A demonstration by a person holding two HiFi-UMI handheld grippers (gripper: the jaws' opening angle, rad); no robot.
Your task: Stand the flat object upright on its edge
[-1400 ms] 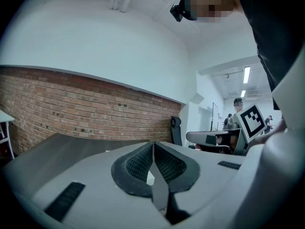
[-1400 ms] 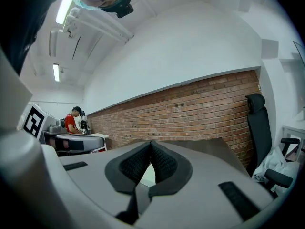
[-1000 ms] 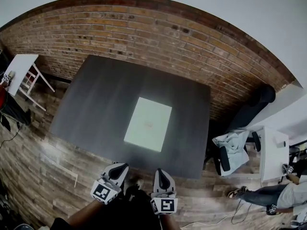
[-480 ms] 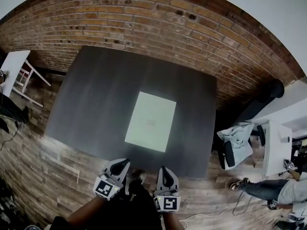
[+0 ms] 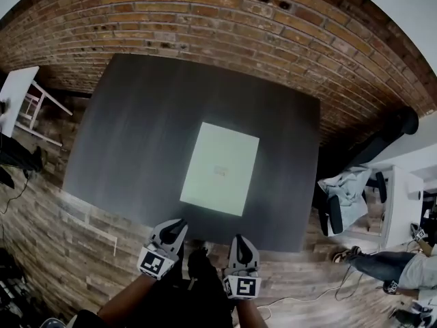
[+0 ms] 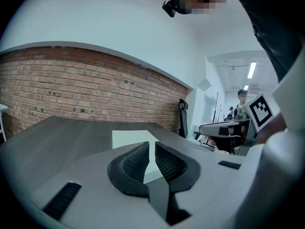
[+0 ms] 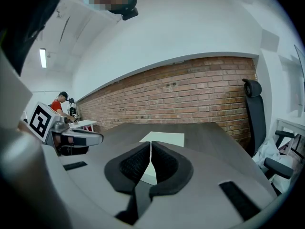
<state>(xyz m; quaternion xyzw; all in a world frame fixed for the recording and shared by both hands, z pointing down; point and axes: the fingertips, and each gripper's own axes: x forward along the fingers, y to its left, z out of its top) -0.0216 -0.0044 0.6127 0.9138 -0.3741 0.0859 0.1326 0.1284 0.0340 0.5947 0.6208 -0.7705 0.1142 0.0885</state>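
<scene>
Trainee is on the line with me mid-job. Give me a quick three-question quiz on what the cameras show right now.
1. True or false: the white flat object stands on its edge on the dark table.
2. The left gripper is: A) open wide; B) shut, with nothing between its jaws; C) shut on the flat object.
3. Fill in: beyond the table's far edge runs a ____ wall.

Key: 1 false, it lies flat on the table; 2 B; 3 brick.
</scene>
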